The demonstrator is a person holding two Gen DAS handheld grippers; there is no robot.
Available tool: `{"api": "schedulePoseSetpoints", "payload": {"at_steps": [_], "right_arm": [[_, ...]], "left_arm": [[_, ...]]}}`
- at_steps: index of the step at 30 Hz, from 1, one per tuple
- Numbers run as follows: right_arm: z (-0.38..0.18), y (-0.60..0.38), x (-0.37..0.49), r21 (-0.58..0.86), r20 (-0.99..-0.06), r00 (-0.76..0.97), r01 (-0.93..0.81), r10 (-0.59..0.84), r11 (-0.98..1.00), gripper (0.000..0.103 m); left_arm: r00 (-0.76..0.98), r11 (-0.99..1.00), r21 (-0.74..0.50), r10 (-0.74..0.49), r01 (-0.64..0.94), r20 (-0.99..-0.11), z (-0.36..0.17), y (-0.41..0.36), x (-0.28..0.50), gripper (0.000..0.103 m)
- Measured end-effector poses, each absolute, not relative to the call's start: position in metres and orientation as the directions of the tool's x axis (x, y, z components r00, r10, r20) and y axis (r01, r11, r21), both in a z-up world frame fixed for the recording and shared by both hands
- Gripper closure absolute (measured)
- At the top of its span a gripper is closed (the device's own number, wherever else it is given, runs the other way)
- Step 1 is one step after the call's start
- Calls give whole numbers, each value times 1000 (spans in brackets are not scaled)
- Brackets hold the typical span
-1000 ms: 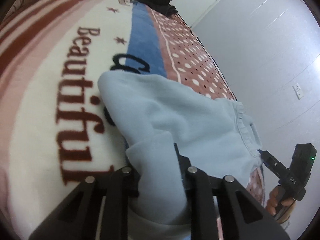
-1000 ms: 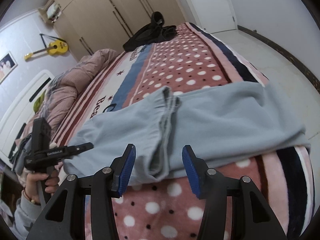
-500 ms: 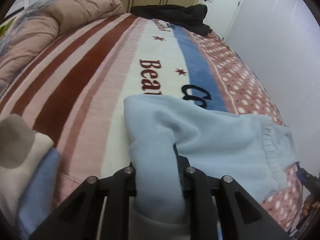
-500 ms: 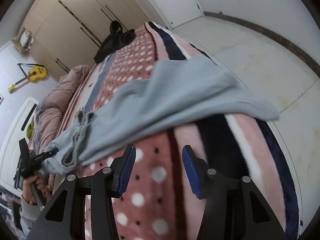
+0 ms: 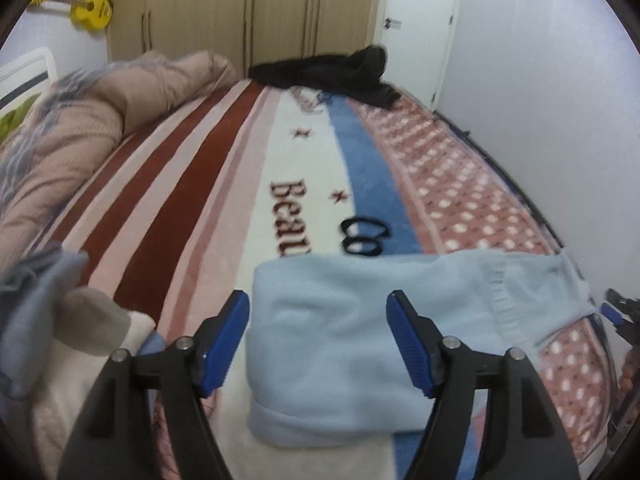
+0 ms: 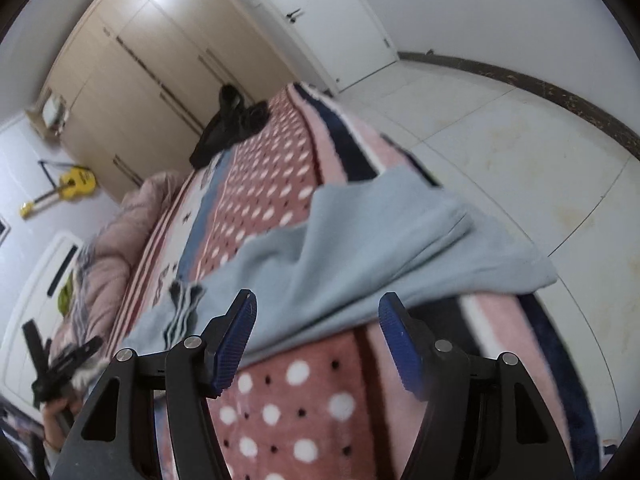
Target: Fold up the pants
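Note:
Light blue pants [image 5: 344,344] lie across the patterned bed blanket [image 5: 224,184]. In the left wrist view the folded-over end sits flat just beyond my left gripper [image 5: 318,328], which is open and empty above it. In the right wrist view the pants [image 6: 360,252] stretch across the bed with the legs hanging over the bed's edge. My right gripper [image 6: 316,328] is open and empty, just short of the pants' near edge. The left gripper also shows in the right wrist view [image 6: 64,360] at the far left, and the right gripper shows in the left wrist view [image 5: 618,312].
A black garment [image 5: 328,76] lies at the far end of the bed. A pink-brown duvet [image 5: 80,128] is bunched at the left. Folded clothes [image 5: 60,344] sit by my left gripper. White floor tiles [image 6: 500,128] lie to the right of the bed. Wardrobes [image 5: 240,12] stand behind.
My left gripper let go of the pants' folded end and opened; the fabric now lies flat. My right gripper moved along the bed's edge toward the legs, staying open.

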State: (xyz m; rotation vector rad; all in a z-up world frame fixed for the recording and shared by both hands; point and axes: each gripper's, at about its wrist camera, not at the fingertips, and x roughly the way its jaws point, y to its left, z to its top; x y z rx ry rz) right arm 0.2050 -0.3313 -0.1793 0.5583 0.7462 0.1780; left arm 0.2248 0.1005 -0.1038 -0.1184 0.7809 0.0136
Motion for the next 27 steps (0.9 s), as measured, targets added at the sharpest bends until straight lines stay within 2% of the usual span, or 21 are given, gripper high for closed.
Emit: {"api": "schedulePoseSetpoints", "payload": {"at_steps": [3, 11, 13, 14, 15, 16, 23, 27], "right_arm": [[-185, -353, 213, 553, -614, 724, 114, 312, 825, 42], [-216, -378, 251, 605, -636, 700, 192, 325, 773, 44], [-218, -376, 260, 592, -643, 702, 204, 304, 780, 49], [-218, -374, 266, 573, -655, 701, 219, 281, 790, 66], [-218, -373, 268, 554, -668, 699, 240, 254, 797, 94], [-216, -373, 269, 543, -674, 701, 255, 235, 800, 100], [-193, -383, 227, 516, -609, 782, 259, 137, 817, 101], [-202, -388, 216, 482, -645, 754, 274, 125, 832, 100]], "left_arm": [[740, 989, -145, -117, 27, -663, -86, 86, 215, 29], [754, 964, -192, -264, 184, -601, -69, 32, 200, 29], [755, 962, -189, -270, 195, -597, -68, 24, 197, 29], [753, 961, -191, -275, 200, -597, -68, 22, 196, 29], [751, 960, -192, -279, 203, -599, -68, 20, 195, 29], [750, 960, -191, -280, 205, -600, -69, 19, 194, 29], [747, 962, -195, -272, 191, -606, -77, 22, 191, 29], [742, 959, -204, -281, 195, -609, -79, 20, 190, 29]]}}
